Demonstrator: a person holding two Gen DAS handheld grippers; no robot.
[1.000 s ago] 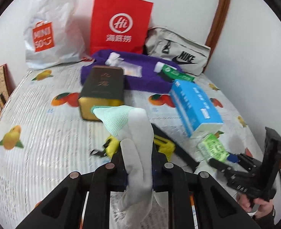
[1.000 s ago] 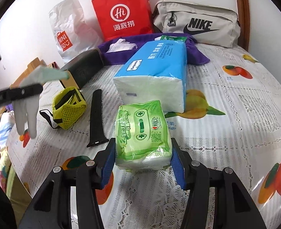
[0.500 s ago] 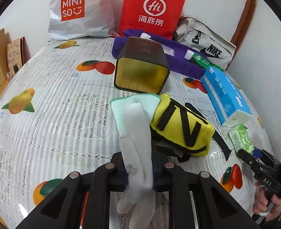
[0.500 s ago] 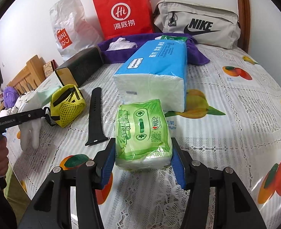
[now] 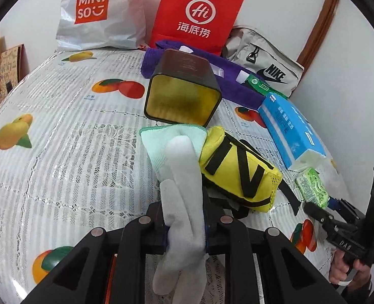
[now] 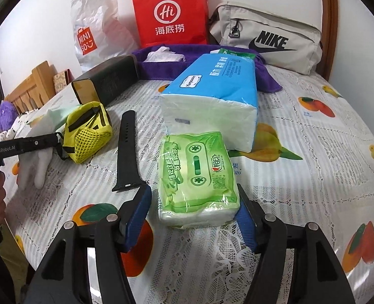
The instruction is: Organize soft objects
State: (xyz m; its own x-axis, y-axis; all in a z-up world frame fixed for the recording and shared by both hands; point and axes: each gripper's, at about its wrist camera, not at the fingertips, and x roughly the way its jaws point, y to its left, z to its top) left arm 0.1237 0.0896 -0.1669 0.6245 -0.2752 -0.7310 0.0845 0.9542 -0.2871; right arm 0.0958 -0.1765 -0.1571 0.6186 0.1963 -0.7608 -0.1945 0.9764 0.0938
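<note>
Glove [image 5: 181, 177] lowered, right gripper [image 6: 194, 215] opening

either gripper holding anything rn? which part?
Left gripper is shut on the white glove, across its middle, fingers dangling. Right gripper holds nothing: its jaws are opening, the green tissue pack between them.

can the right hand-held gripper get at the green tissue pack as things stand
Probably yes. The green tissue pack already lies between the fingers of the right hand-held gripper, whose jaws are opening, a gap showing on each side. Nothing lies on top of it; the black strap lies off to its side.
</note>
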